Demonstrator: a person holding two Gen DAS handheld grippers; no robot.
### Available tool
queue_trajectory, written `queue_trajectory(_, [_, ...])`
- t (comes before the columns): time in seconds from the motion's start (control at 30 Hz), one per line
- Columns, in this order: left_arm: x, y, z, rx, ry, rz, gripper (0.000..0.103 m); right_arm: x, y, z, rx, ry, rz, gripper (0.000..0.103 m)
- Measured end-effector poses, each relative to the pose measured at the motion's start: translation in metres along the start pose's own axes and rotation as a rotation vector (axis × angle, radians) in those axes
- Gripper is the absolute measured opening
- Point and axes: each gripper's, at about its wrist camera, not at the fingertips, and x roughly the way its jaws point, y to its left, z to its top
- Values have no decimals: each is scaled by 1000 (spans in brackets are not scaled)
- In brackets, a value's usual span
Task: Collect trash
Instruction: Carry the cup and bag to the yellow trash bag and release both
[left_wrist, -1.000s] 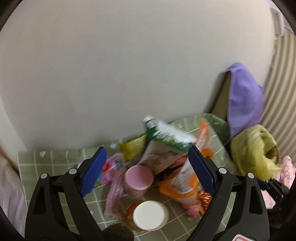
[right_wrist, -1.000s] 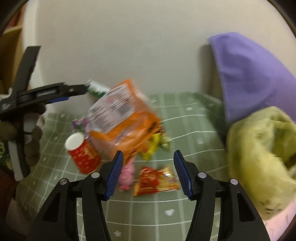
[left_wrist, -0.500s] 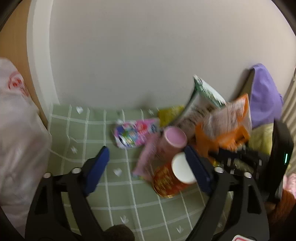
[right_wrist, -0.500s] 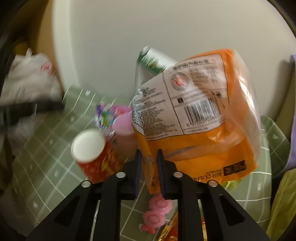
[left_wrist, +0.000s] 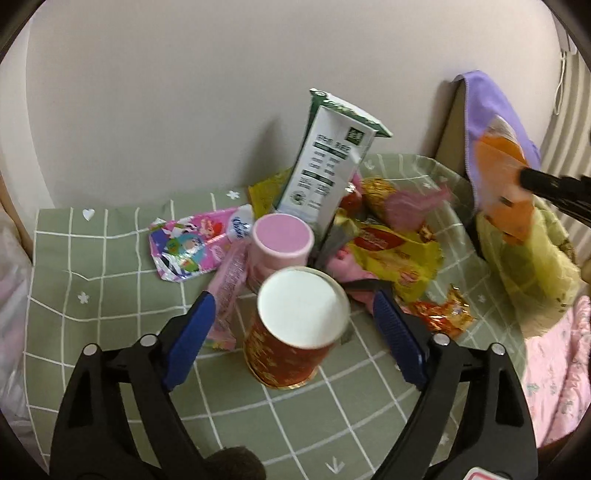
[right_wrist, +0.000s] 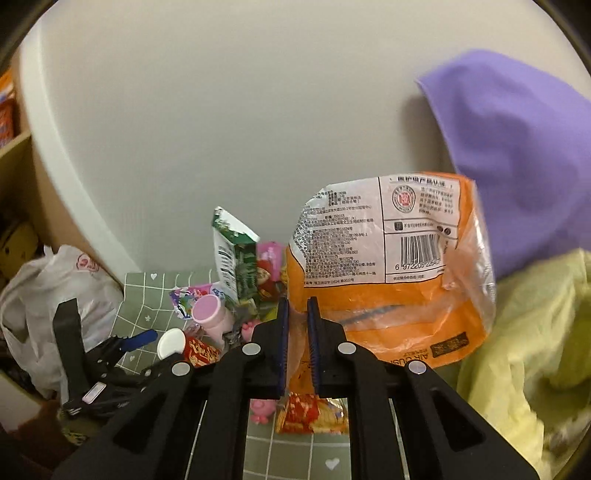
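Squeezed nearly shut just now, right gripper (right_wrist: 296, 343) jaws, pinching the orange bag (right_wrist: 388, 273) and holding it up off the green cloth (right_wrist: 140, 295), far right of the trash pile. Wide apart, left gripper (left_wrist: 291, 325) jaws, either side of the red cup (left_wrist: 291, 343), not touching. Pink cup (left_wrist: 280, 243) just behind.

Your left gripper (left_wrist: 291, 325) has its jaws wide around the red cup (left_wrist: 295, 332), clear of it on both sides. Just beyond, the pink cup (left_wrist: 282, 243), pink wrappers and the leaning green carton (left_wrist: 330, 173) crowd the path to the wall (left_wrist: 184, 92). The checked cloth (left_wrist: 103, 295) to the left lies bare. On your right, the orange bag (right_wrist: 391, 273) blocks the forward view; yellow fabric (right_wrist: 524, 332) and purple cloth (right_wrist: 517, 155) close that side.
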Motion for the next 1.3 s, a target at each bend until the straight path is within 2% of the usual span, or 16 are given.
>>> queue_trajectory(0.1, [7,1,3,-16,33,32,67,-5,-3,-9,-8,15,-19,11])
queue_trajectory(0.23, [9,6,2,-77,68,5,51,-5,6,-14,-23,7,-26,11])
queue_trajectory(0.53, [-31,-1,33,-73,-56,-36,51,-48,19,-7,-91,-83,-31,11])
queue_trajectory(0.73, [-60,-32,72,-15,-162,-143,51,-94,17,8,-142,-173,-90,11])
queue_trajectory(1.0, [-74,-105,126,115,-217,-342,51,-176,-31,23,-128,-290,-227,11])
queue_trajectory(1.13, [-71,-151,148,150,-194,-497,51,-182,-59,14,-139,-248,-286,11])
queue_trajectory(1.3, [-69,-209,164,215,-173,-613,51,-152,-108,-17,-71,-126,-265,11])
